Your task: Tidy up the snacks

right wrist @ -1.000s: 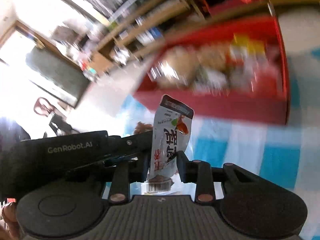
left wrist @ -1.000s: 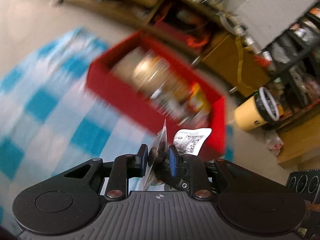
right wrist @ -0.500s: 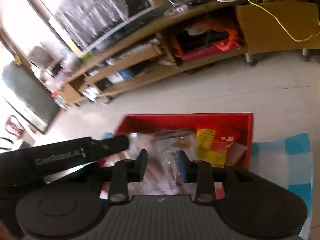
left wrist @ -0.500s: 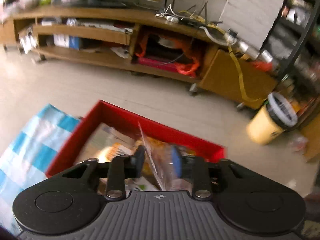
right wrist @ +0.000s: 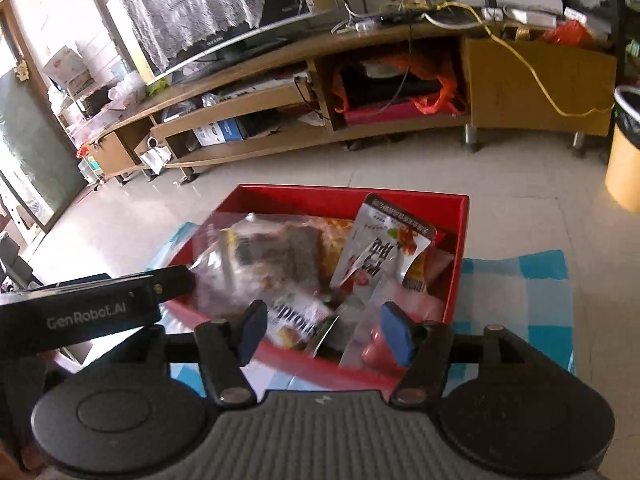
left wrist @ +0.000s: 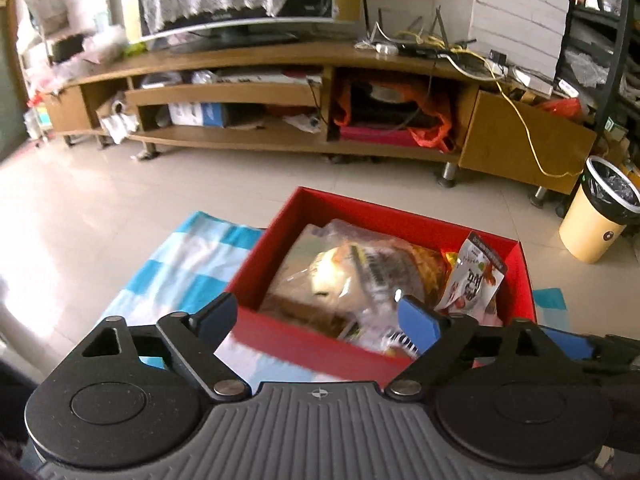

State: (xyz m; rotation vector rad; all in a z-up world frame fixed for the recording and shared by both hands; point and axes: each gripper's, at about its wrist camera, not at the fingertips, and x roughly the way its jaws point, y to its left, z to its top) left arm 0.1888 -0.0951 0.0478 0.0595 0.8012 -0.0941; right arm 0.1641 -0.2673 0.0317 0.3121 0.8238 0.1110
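A red box (left wrist: 304, 344) (right wrist: 456, 276) full of snack packets stands on a blue and white checked cloth (left wrist: 188, 264) (right wrist: 516, 312). A white and red snack pouch (left wrist: 472, 280) (right wrist: 380, 248) stands upright in the box. Clear bags (left wrist: 340, 276) (right wrist: 260, 264) of snacks lie beside it. My left gripper (left wrist: 318, 320) is open and empty above the box's near wall. My right gripper (right wrist: 326, 332) is open and empty above the near edge of the box. The left gripper's body (right wrist: 92, 308) shows at the left of the right wrist view.
The cloth lies on a surface above a tiled floor (left wrist: 120, 184). A long wooden TV cabinet (left wrist: 280, 92) (right wrist: 320, 80) with cluttered shelves runs across the back. A yellow bin (left wrist: 596, 216) (right wrist: 624, 156) stands at the right.
Both grippers held snack packets a second ago, carried them over the red box and opened. The packets now lie in the box and both grippers have drawn back a little.
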